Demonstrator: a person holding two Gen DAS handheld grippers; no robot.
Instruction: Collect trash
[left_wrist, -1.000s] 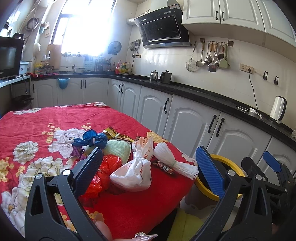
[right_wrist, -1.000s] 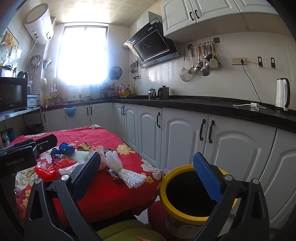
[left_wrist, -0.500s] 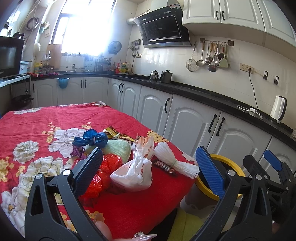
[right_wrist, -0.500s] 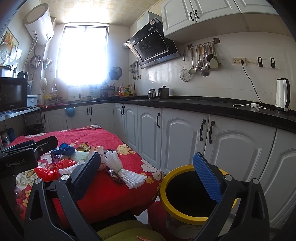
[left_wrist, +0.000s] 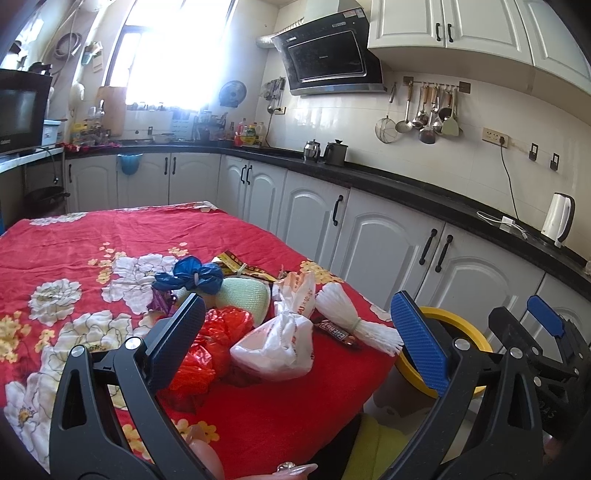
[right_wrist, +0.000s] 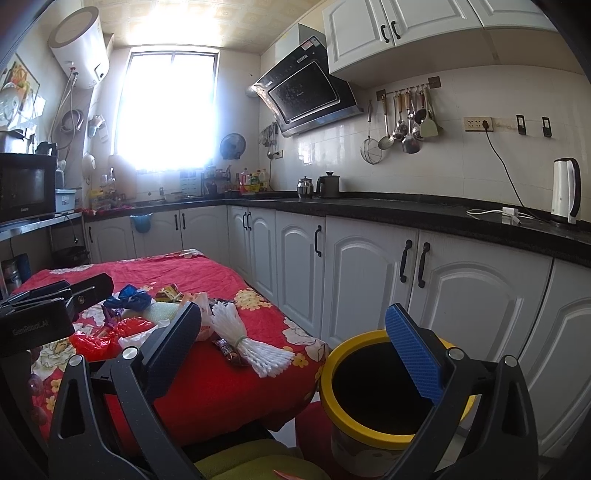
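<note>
Trash lies in a pile on the red flowered tablecloth (left_wrist: 92, 236): a knotted white plastic bag (left_wrist: 277, 341), a red plastic bag (left_wrist: 207, 350), a blue knotted bag (left_wrist: 192, 277), a pale green pad (left_wrist: 242, 295), a white tied bundle (left_wrist: 351, 321), a chocolate bar wrapper (left_wrist: 336, 330) and a gold wrapper (left_wrist: 240, 264). My left gripper (left_wrist: 295, 343) is open and empty, just short of the white bag. A yellow-rimmed trash bin (right_wrist: 373, 387) stands on the floor right of the table. My right gripper (right_wrist: 299, 354) is open and empty, near the bin.
White kitchen cabinets (right_wrist: 369, 273) under a black counter run along the right and back. A kettle (right_wrist: 565, 192) stands on the counter. A yellow-green seat (right_wrist: 258, 458) is at the table's near edge. The right gripper shows at the left wrist view's right edge (left_wrist: 543, 343).
</note>
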